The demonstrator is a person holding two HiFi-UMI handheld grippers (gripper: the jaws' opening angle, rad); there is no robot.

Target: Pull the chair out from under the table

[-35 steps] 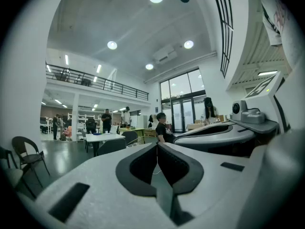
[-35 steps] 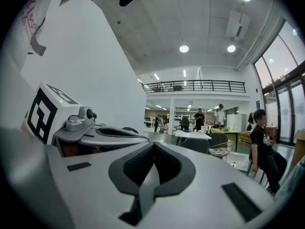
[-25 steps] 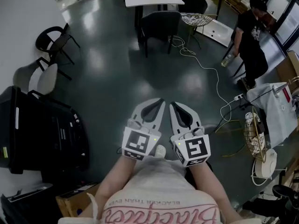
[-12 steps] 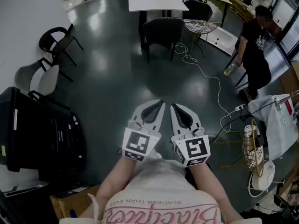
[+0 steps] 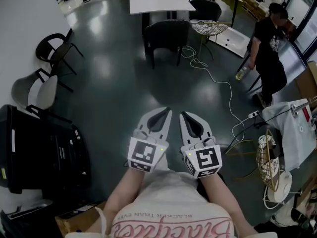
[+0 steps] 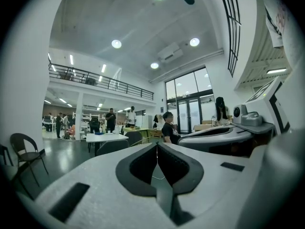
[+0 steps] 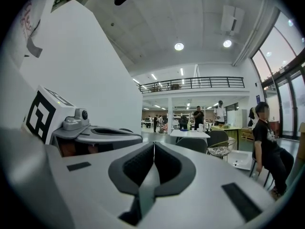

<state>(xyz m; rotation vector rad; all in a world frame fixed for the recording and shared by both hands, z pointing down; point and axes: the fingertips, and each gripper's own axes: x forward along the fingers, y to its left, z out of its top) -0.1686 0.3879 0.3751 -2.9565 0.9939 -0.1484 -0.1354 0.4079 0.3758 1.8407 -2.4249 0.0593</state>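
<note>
A dark chair (image 5: pixel 166 35) stands tucked against the near side of a white table (image 5: pixel 159 3) far ahead across the floor. My left gripper (image 5: pixel 169 111) and right gripper (image 5: pixel 182 114) are held side by side in front of me, level, both pointing toward that chair and well short of it. Both are shut with nothing between the jaws. The left gripper view shows its closed tips (image 6: pixel 157 145) with the table (image 6: pixel 106 137) and chair (image 6: pixel 112 147) small in the distance. In the right gripper view the closed tips (image 7: pixel 154 144) point at the same table (image 7: pixel 189 134) and chair (image 7: pixel 193 144).
A white cable (image 5: pixel 218 78) snakes over the dark floor right of my path. A person (image 5: pixel 267 46) stands at the right beside a wire chair (image 5: pixel 210 28). Two black chairs (image 5: pixel 55 47) and a grey one (image 5: pixel 32 90) line the left wall, with black equipment (image 5: pixel 44 150) nearer. A wire basket (image 5: pixel 267 155) stands right.
The table and chair sit slightly lower and nearer in the head view as I walk toward them. Both grippers stay shut and side by side. The person at right has shifted a little.
</note>
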